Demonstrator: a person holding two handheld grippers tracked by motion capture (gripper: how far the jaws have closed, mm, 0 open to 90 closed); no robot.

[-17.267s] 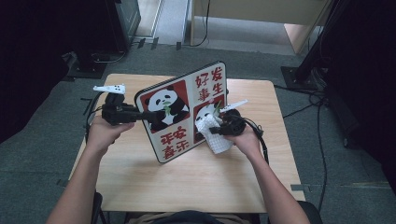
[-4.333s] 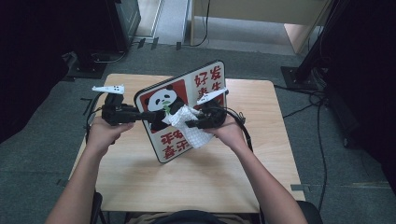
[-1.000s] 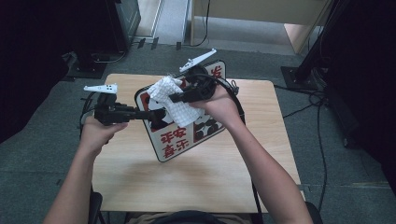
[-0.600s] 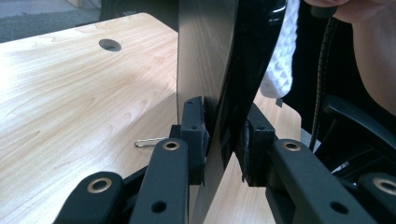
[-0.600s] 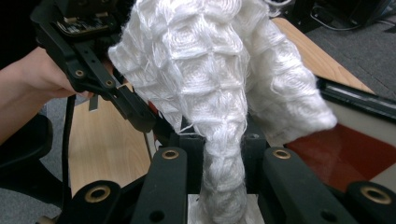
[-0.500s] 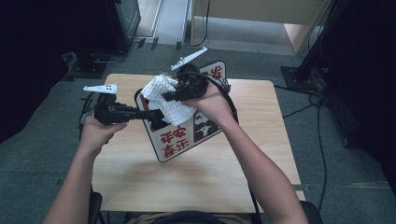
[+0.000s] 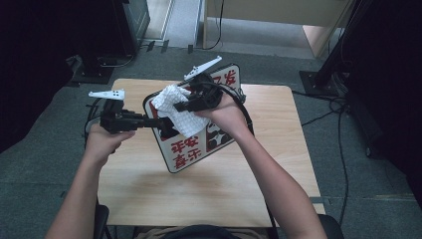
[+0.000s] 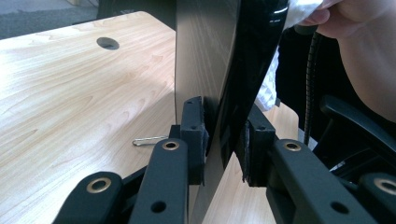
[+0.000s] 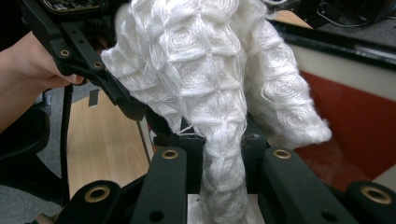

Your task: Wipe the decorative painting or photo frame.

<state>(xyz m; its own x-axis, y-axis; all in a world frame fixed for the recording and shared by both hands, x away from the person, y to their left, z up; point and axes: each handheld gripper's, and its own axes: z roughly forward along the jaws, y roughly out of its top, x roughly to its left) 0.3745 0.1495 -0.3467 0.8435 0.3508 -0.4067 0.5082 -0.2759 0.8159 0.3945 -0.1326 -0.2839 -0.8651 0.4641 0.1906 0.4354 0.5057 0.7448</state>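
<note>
A square board [image 7: 185, 152] with panda pictures and red characters stands tilted above the wooden table. My left gripper [image 7: 149, 120] is shut on its left edge; in the left gripper view the pads [image 8: 195, 133] clamp the board's dark rim [image 8: 233, 56] from both sides. My right gripper [image 7: 180, 106] is shut on a white waffle-weave cloth [image 7: 176, 113] and holds it against the board's upper left face. In the right gripper view the cloth [image 9: 205, 70] bunches up between the jaws of the right gripper [image 9: 224, 144], with the board's red surface [image 9: 364, 116] behind it.
The table [image 7: 224, 199] has a round cable hole [image 8: 108, 43] and a small metal pin [image 8: 147, 141] lying under the board. Dark stands and cables crowd the grey floor [image 7: 358, 124] around the table. A black chair sits at the near side.
The right gripper has carried the cloth from the board's right side across to its upper left, drifting only slightly in the last second. The left gripper keeps its hold in place.
</note>
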